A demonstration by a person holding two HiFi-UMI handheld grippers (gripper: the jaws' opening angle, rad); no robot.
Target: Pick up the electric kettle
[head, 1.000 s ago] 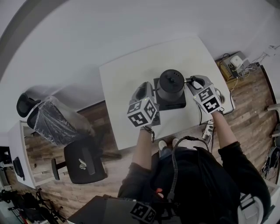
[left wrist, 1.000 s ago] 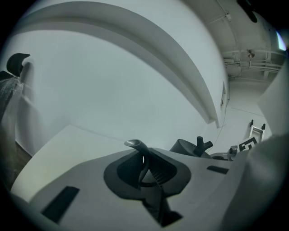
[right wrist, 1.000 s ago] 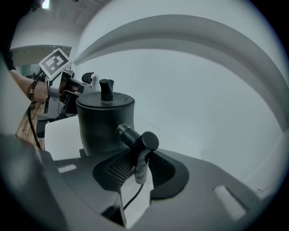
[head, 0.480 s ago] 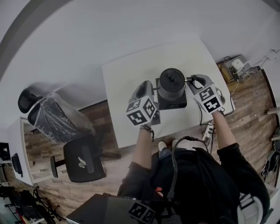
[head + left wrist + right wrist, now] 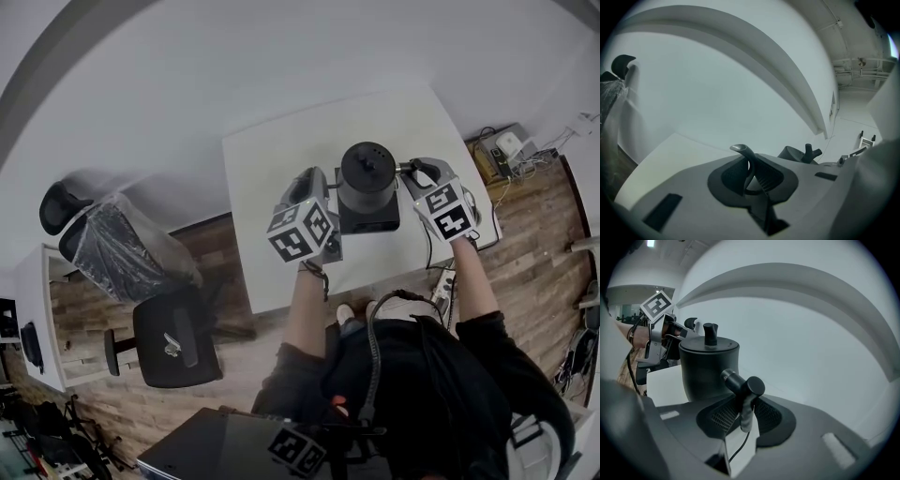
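Observation:
A black electric kettle (image 5: 367,178) with a knobbed lid stands over its square black base (image 5: 368,220) on the white table (image 5: 272,178). My left gripper (image 5: 328,190) is at the kettle's left. In the left gripper view that gripper (image 5: 749,171) is shut on the thin curved spout (image 5: 741,151). At the kettle's right, my right gripper (image 5: 413,174) is shut on the handle. The right gripper view shows the kettle body (image 5: 708,369) just beyond the black bar-shaped handle (image 5: 743,383), which sits between the jaws (image 5: 745,408). Whether the kettle touches its base is hidden.
The table's near edge runs just below the base. A power cord (image 5: 738,448) hangs under the handle. Cables and a socket box (image 5: 506,141) lie on the wooden floor at the right. A black office chair (image 5: 173,342) and a plastic-covered chair (image 5: 112,253) stand at the left.
Both grippers and the kettle between them have risen slightly. Both grips are unchanged.

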